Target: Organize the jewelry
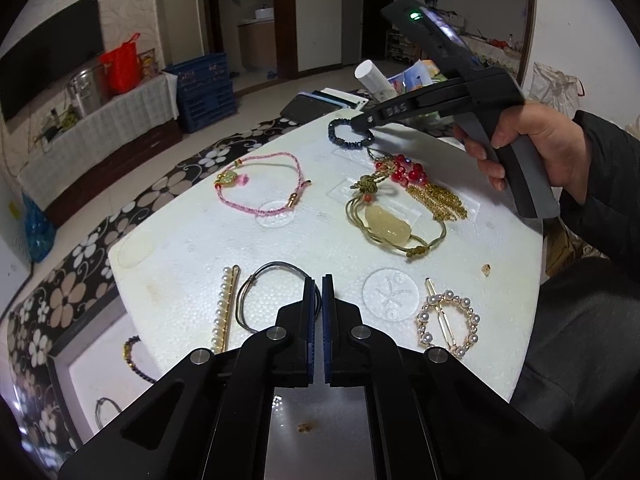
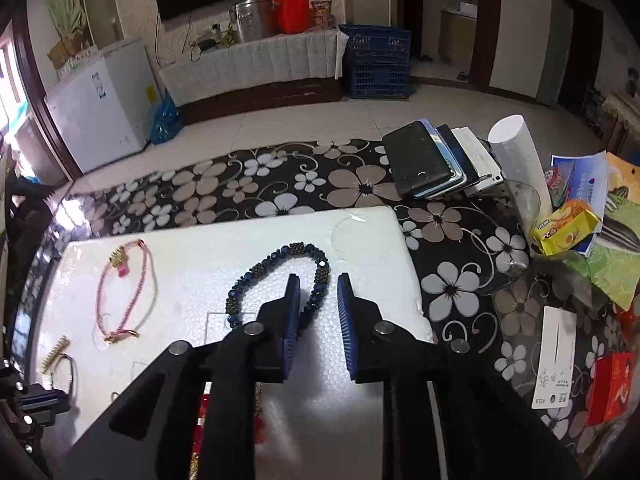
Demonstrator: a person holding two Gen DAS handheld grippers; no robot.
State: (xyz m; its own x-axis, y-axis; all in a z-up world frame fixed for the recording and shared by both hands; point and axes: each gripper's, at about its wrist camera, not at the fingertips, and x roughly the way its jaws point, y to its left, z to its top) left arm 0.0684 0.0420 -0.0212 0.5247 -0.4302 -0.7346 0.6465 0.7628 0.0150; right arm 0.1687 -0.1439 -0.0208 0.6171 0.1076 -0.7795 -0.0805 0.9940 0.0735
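Seen from the left wrist, our left tongs (image 1: 318, 284) hover nearly closed and empty over the white foam surface (image 1: 192, 248), just above a grey cord bracelet (image 1: 276, 292), while pearl clips and the pink bracelet (image 1: 260, 184) lie spread apart, apparently for sorting. Our right hand (image 1: 532, 144) angles its tool down toward the far edge. From the right wrist, our right tongs (image 2: 318, 284) stand open, straddling one side of the blue beaded bracelet (image 2: 276, 276), not yet pinching it.
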